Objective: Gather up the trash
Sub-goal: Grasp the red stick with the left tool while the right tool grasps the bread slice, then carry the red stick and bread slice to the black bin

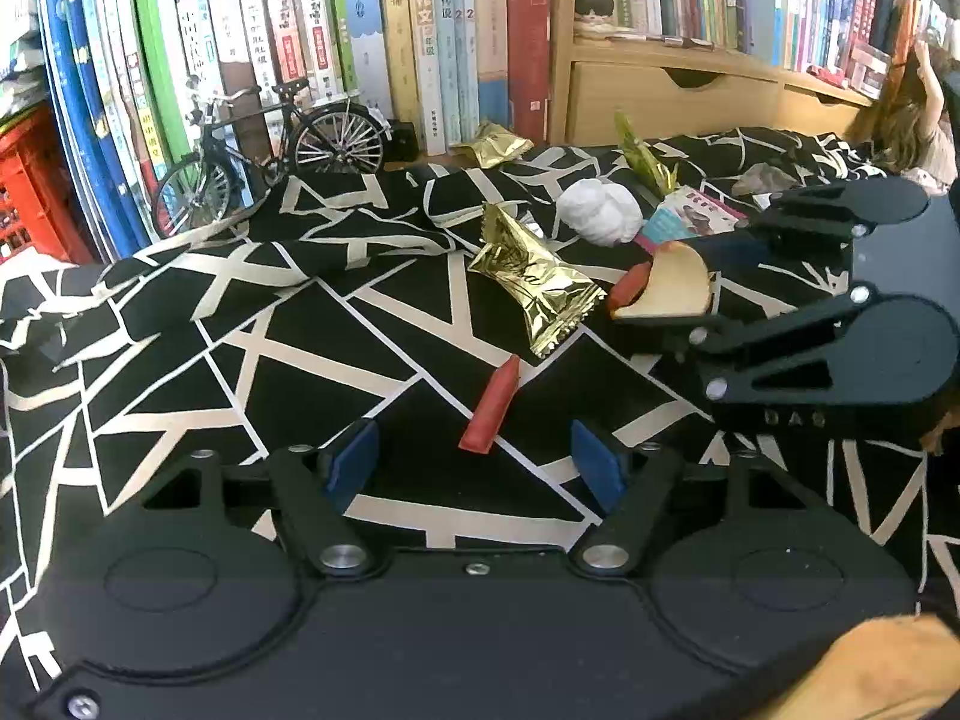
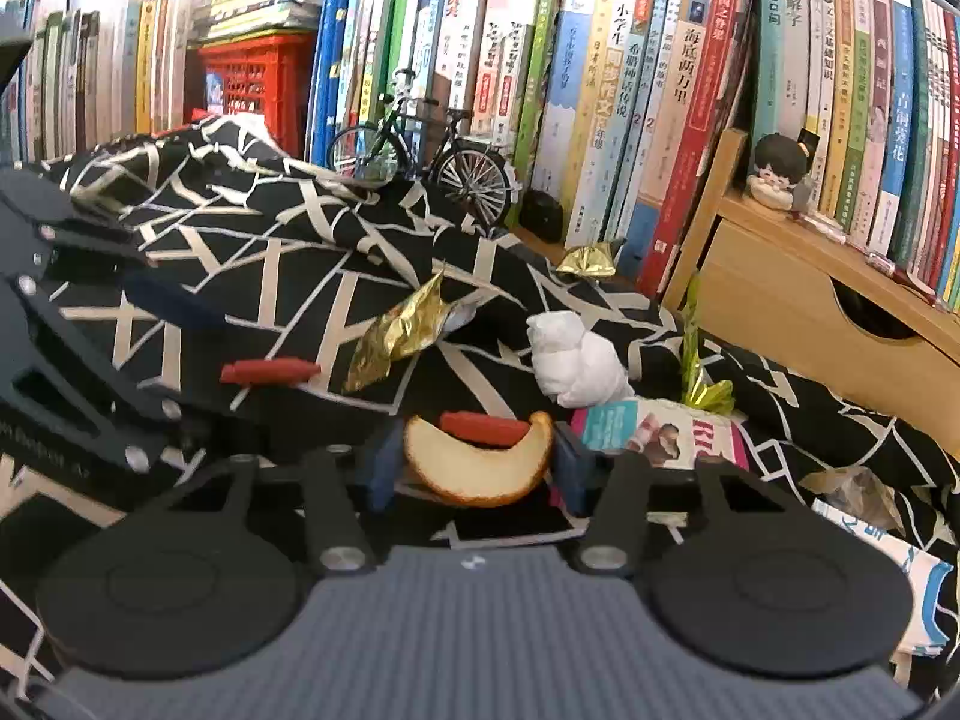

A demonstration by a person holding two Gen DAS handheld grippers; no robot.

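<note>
Right wrist view: right gripper [image 2: 477, 468] has its blue fingers [image 2: 384, 465] on either side of a crescent bread slice [image 2: 480, 474], a red stick piece [image 2: 477, 427] lying in its curve; the fingers sit tight at both ends, so I read it as pinching the slice, though firm contact is not certain. Left wrist view shows the same grip from the side, right gripper [image 1: 678, 282] low over the black-and-cream patterned cloth [image 1: 240, 324] on the desk. Left gripper [image 1: 474, 468] has its fingers spread, nothing between the pads, hovering just short of a second red stick piece [image 1: 493, 411] that lies flat on the cloth. Taking the bread slice as landmark: gold foil wrapper [image 1: 534, 288] just beside it toward the toy bicycle [image 1: 270, 150], white crumpled tissue [image 1: 600, 210] just behind it, green-gold wrapper [image 1: 642, 159] further behind, another gold wrapper [image 1: 495, 144] well behind near the books [image 1: 420, 30], printed leaflet [image 2: 660, 429] just beside it on the drawer side. Step in hand, my call: early pickup, first items being grabbed, most trash still lying out. Next: lift slice without dropping the loose red piece; left needs to advance over its red stick and close across the narrow side. No bin visible, drop spot unknown.
</note>
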